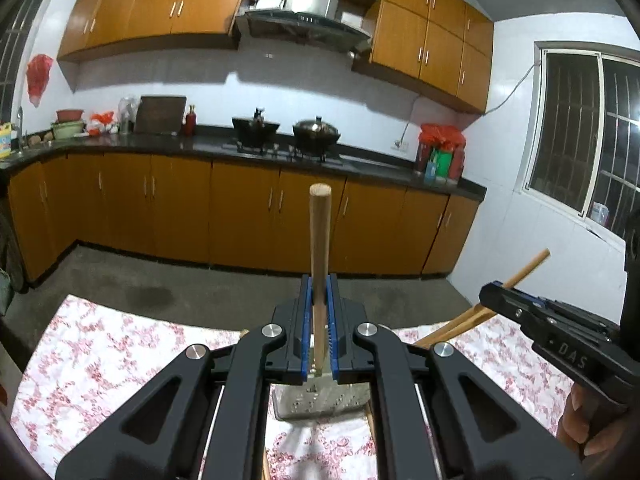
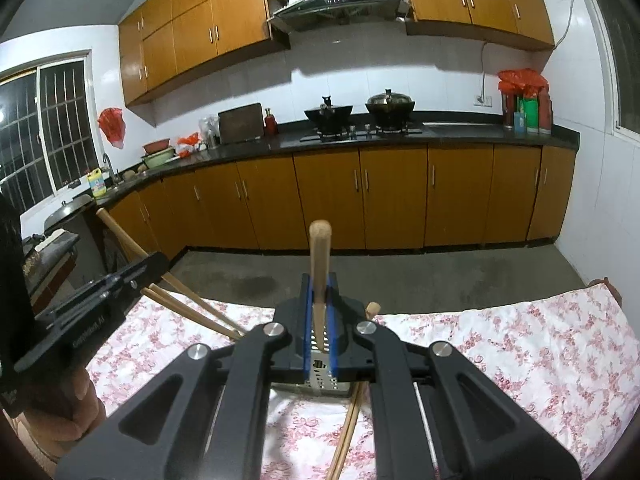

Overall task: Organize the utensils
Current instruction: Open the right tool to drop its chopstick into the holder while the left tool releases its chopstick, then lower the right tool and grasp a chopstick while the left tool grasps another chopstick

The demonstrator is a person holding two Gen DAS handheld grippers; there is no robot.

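In the left wrist view my left gripper [image 1: 320,280] is shut on a round wooden stick [image 1: 320,232] that stands upright between the blue pads. Its lower end hangs over a perforated metal holder [image 1: 320,400] on the table. At the right my right gripper [image 1: 490,292] is shut on another wooden stick [image 1: 528,266]. In the right wrist view that gripper [image 2: 320,280] clamps its stick [image 2: 320,252] above the same holder [image 2: 326,384]. The left gripper [image 2: 156,262] shows at the left with its stick [image 2: 116,228].
A floral tablecloth [image 1: 100,344] covers the table. Loose chopsticks [image 2: 192,308] slant across it at the left, and more chopsticks [image 2: 348,432] lie beside the holder. Beyond the table are a bare floor, orange cabinets and a dark counter with woks [image 2: 390,110].
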